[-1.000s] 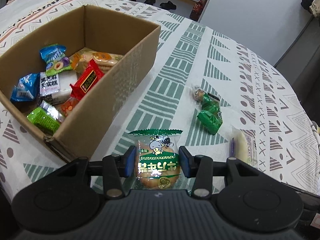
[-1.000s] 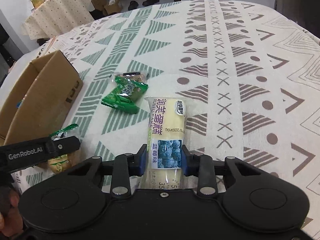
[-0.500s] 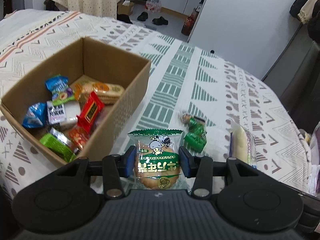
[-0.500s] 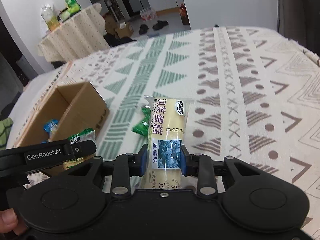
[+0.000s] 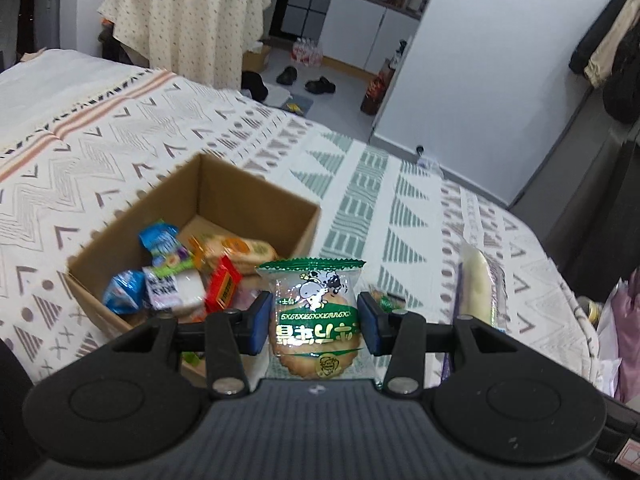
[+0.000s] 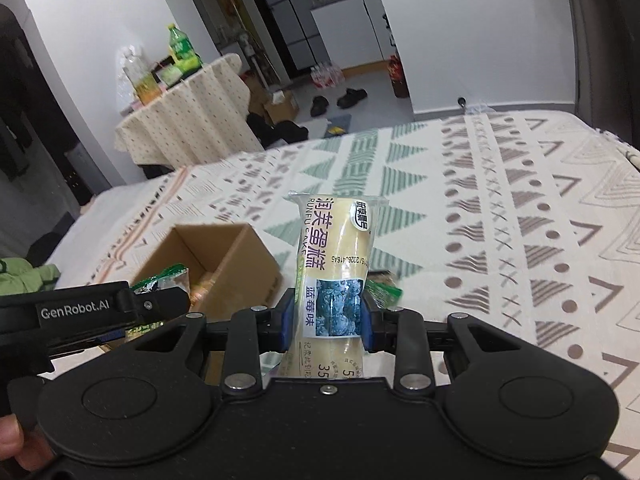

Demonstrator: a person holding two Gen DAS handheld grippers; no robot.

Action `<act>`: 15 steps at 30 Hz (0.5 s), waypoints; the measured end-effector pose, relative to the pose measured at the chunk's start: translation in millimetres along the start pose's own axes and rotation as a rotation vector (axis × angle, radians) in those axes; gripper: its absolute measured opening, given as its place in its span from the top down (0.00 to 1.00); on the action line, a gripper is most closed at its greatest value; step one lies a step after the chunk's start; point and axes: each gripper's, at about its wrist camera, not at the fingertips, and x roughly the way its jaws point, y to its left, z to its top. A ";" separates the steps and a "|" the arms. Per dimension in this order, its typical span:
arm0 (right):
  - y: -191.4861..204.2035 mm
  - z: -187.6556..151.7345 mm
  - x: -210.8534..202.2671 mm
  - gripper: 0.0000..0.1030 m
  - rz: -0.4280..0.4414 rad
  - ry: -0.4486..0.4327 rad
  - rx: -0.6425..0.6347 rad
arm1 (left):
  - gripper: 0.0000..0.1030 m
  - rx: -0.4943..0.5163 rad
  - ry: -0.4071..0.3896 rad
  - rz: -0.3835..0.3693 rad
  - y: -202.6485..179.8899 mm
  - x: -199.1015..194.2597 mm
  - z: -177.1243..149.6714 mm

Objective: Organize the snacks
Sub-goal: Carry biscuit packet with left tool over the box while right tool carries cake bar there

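Two snacks are in transit, one per gripper, both lifted clear of the patterned tablecloth (image 5: 360, 184). The left gripper (image 5: 316, 322) is clenched on a round biscuit pack (image 5: 314, 320), clear wrapper with a green serrated top edge and a cow print, gripped at its sides by the blue pads. The right gripper (image 6: 326, 318) is clamped on a blueberry cake roll (image 6: 334, 264), a long pale roll in clear film, held near its lower end with the length standing up and away from the camera.

Cardboard box (image 5: 256, 192) sits open on the cloth, ahead and to the left of the left gripper. Contents, from the left wrist view: blue packets, a white pack with dark lettering, a red pack, an orange-labelled biscuit pack at the back, plus others I cannot separate because of blur. In the right wrist view the box (image 6: 248, 264) lies to the left and further off; the left gripper's side arm (image 6: 96, 312) with its biscuit pack crosses in front of it.

One green-wrapped snack (image 6: 382, 290) remains on the cloth, mostly hidden behind the cake roll and the right-hand jaw.

Judgement: task is well advanced. Several items are boxed; left to do are the two held packs, neither yet over the box opening, and the green one on the cloth. No other loose snacks visible, though the near table is hidden by the gripper bodies.
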 end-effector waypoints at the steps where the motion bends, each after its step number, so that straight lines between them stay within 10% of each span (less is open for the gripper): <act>1: 2.7 1.3 -1.3 0.70 0.004 -0.008 0.001 | 0.56 -0.007 -0.007 0.002 3.3 -2.4 2.7; 15: 40.6 11.6 10.0 0.70 0.022 -0.026 -0.034 | 0.56 -0.065 -0.049 0.008 57.5 -13.9 36.8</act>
